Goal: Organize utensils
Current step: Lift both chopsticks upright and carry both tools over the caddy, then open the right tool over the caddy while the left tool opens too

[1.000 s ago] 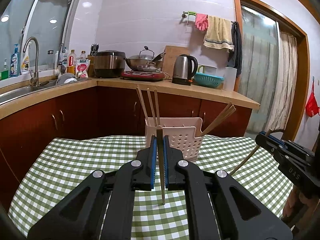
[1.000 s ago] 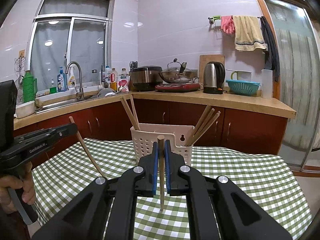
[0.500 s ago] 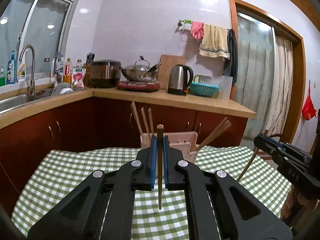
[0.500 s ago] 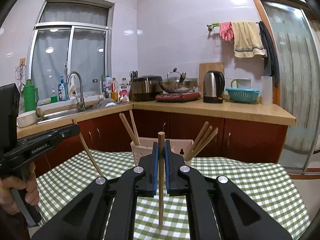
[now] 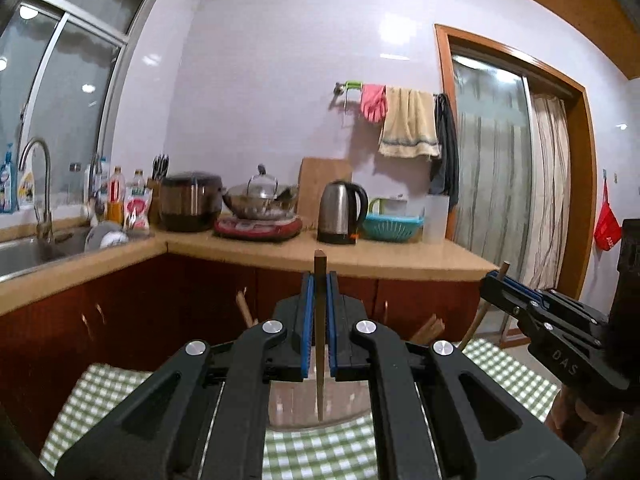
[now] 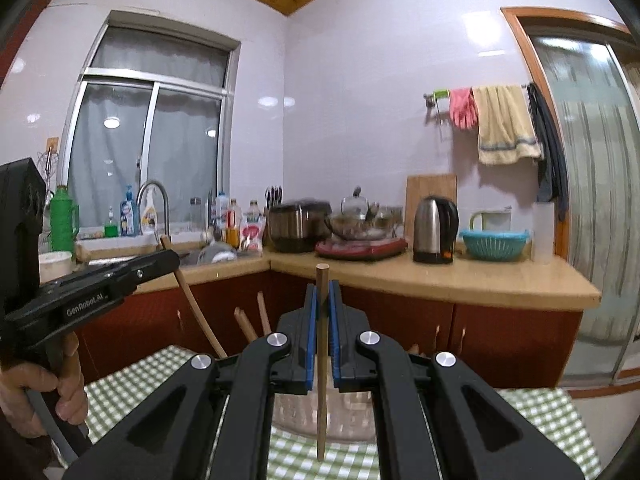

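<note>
Left fingers (image 5: 307,320): your blue pads were pressed in on a dark chopstick (image 5: 319,344), which stood upright between them, its square top poking above the pads and its tip hanging below.
Left gripper (image 5: 319,308): it hung above the rack (image 5: 296,404), so the chopstick's tip showed in front of the pale perforated wall – whether inside it or over it, you couldn't tell from this view.
Right fingers (image 6: 335,328): clamped the same way on a lighter, round-topped stick (image 6: 321,368), upright, its tip showing over the checked cloth (image 6: 536,412) at the rack's near edge.
Right gripper (image 6: 322,312): level with the left one and to its right; each showed at the edge of the other's view, both tilted up toward the wall.
Rack: on the cloth straight ahead, mostly hidden behind your grippers – a few chopstick ends (image 6: 244,322) stuck up from its left part, and more (image 5: 428,328) leaned out at its right.
Background: counter (image 5: 400,258) with kettle (image 5: 340,213) and sink (image 5: 24,252) behind.
</note>
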`<state>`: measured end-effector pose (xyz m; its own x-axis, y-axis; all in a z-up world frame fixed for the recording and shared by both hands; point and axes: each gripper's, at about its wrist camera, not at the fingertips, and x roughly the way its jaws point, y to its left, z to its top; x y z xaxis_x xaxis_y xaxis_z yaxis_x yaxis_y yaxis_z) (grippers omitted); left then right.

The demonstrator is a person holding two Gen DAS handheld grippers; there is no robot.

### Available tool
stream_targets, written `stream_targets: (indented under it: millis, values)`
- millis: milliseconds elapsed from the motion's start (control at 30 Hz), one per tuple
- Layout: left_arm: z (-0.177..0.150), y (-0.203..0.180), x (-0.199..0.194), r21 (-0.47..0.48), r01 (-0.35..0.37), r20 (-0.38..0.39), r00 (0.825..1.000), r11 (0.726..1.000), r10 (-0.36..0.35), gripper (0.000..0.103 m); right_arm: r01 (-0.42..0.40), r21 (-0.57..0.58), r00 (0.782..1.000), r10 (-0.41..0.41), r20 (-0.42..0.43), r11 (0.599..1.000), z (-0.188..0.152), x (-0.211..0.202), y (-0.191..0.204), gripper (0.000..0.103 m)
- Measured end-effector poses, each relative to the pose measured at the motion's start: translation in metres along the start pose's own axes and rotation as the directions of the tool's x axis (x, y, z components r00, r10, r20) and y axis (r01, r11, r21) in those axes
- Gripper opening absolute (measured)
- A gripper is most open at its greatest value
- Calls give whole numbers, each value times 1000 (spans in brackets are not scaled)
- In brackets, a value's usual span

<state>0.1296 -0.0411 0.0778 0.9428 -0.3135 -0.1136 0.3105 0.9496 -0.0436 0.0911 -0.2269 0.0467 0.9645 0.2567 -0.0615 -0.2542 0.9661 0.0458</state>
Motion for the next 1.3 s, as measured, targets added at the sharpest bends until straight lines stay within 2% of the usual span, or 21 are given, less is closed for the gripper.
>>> stream_targets:
  millis: [200, 533, 800, 967, 1300]
  values:
    - [18, 1, 23, -4, -15, 35, 999, 1000, 15, 6, 15, -9, 998, -14, 65, 1000, 21, 23, -10, 6]
    - [29, 6, 62, 1, -70, 78, 994, 998, 70, 6, 44, -1, 995, -44, 93, 999, 26, 67, -30, 6]
    - [5, 13, 93, -6, -96, 30, 995, 995, 96, 6, 43, 17, 997, -44, 65, 999, 11, 98, -36, 6]
    - [-19, 21, 112, -29, -103, -17, 995, 994, 103, 6, 49, 10, 999, -49, 21, 999, -8, 114, -36, 6]
    - [-50, 27, 133, -15, -111, -73, 991, 994, 110, 6, 56, 6, 997, -55, -61, 998, -37, 135, -36, 6]
